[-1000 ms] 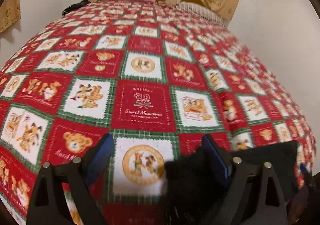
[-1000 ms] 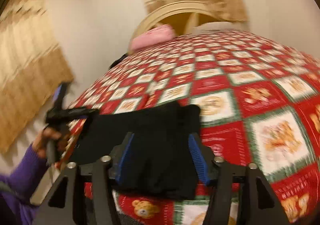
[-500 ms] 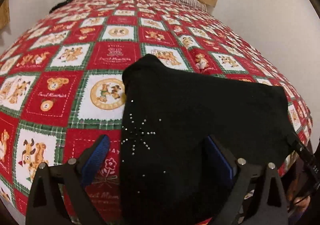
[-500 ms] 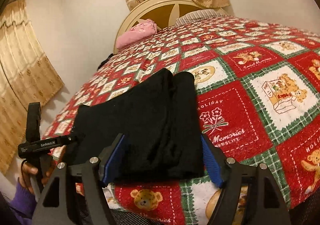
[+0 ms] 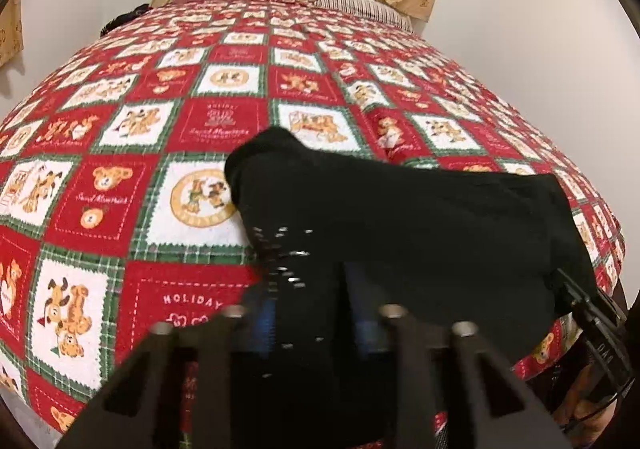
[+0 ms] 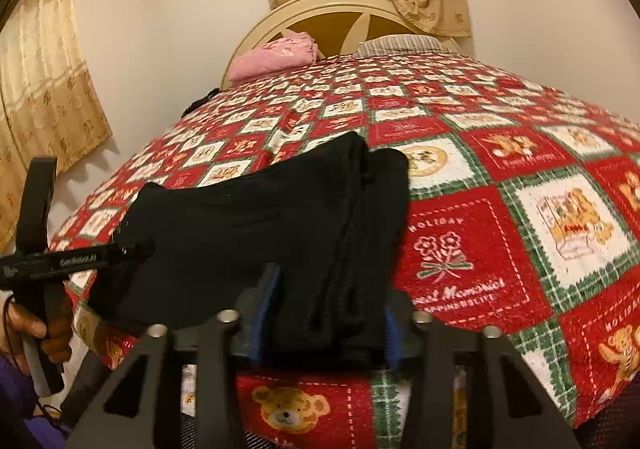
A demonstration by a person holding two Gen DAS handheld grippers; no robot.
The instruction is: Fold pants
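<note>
The black pants [image 6: 256, 233] lie partly folded at the bed's foot edge, far from the pink pillow [image 6: 276, 57]. My left tongs [image 5: 308, 313] and right tongs [image 6: 326, 325] are closing on their near hem, apparently to carry it over for another fold.

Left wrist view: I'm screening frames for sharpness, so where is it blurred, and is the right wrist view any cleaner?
Left wrist view: the left gripper, its jaws closing on the black pants, is smeared, as are the pants' studs, while the bedspread stays readable. Right wrist view: sharper, with crisp bedspread lettering and only mild softness at the right gripper. Both bow at the edges under warm light.
</note>
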